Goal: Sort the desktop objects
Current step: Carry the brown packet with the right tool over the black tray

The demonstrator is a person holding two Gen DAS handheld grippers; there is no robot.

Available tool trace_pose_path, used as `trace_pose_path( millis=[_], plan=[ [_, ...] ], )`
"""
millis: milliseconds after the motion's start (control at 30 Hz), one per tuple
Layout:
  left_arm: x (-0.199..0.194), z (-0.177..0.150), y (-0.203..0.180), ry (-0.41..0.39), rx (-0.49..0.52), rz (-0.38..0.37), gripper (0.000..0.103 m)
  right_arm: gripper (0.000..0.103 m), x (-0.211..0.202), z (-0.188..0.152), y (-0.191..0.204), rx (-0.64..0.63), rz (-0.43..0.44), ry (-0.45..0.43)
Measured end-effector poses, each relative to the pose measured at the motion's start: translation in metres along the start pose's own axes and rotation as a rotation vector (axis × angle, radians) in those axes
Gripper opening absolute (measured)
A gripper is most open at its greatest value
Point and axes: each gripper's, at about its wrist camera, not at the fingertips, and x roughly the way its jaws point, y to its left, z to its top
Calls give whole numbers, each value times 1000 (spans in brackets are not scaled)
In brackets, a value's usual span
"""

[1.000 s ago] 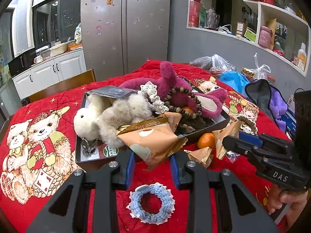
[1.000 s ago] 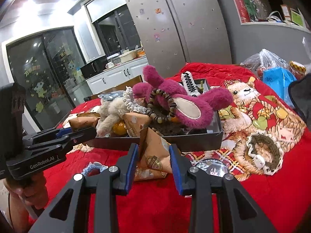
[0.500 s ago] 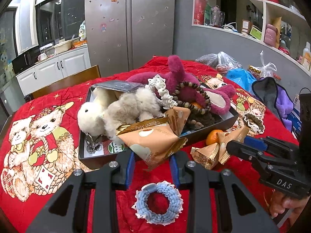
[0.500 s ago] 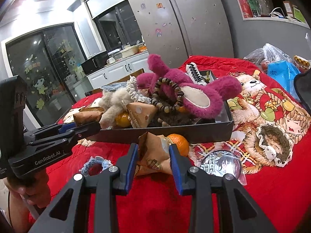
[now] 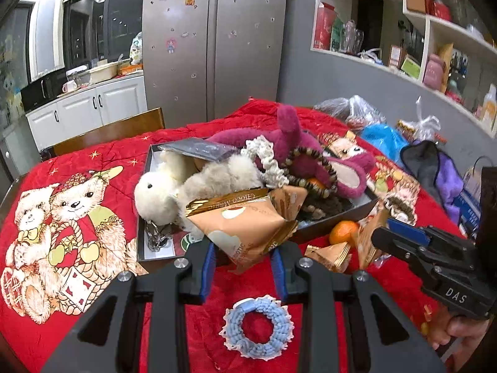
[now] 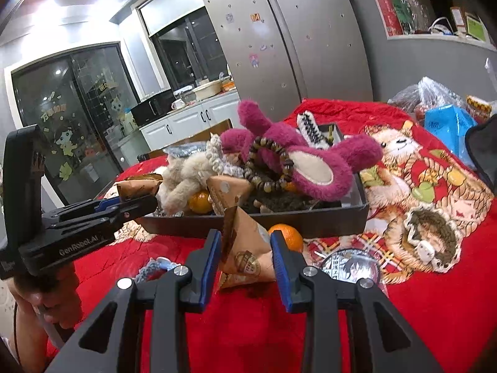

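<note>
My left gripper (image 5: 242, 267) is shut on an orange snack packet (image 5: 245, 227), held just in front of the dark box (image 5: 335, 227). The box is packed with a cream plush (image 5: 198, 183), a magenta plush (image 5: 298, 152) and a bead bracelet (image 5: 310, 171). My right gripper (image 6: 245, 258) is shut on a tan triangular snack packet (image 6: 242, 248), low over the red cloth before the box (image 6: 310, 220). Each view shows the other gripper: the right gripper (image 5: 377, 236) at the right edge and the left gripper (image 6: 149, 202) at the left.
A tangerine (image 6: 287, 236) and another small packet (image 5: 326, 253) lie by the box front. A blue scrunchie (image 5: 257, 329) lies near me, with a round badge (image 6: 351, 264) and a brown scrunchie (image 6: 431, 236) to the right. Bags (image 5: 382, 136) and a dark purple cloth (image 5: 435, 171) crowd the far right.
The right wrist view shifted a little, and the tangerine now shows behind the tan packet. The left wrist view slid slightly. Both grippers keep their packets.
</note>
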Motion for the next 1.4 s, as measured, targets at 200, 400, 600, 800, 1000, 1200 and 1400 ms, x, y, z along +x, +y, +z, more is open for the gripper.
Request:
trace_pose_path(
  millis=[200,400,600,800,1000,1200,1400],
  plan=[
    [-14,9,-2,-13,-1,-8,32,33,-20,12,1,35,1,-74],
    [-29,16,-4,-43,1,-3,32,29,-29,26,7,26,-16,-112],
    [-30,17,-1,-39,-14,-13,32,29,-27,16,-9,55,-36,-46],
    [-22,13,-5,-17,-3,-11,32,29,-7,-14,-11,39,-31,83],
    [-18,9,-11,-6,18,-17,32,40,6,-25,-4,0,-57,137],
    [-17,7,-13,-1,20,-21,32,51,14,-38,-5,-15,-107,210],
    [-19,8,-12,-8,15,-25,32,35,14,-39,-9,4,-99,220]
  ],
)
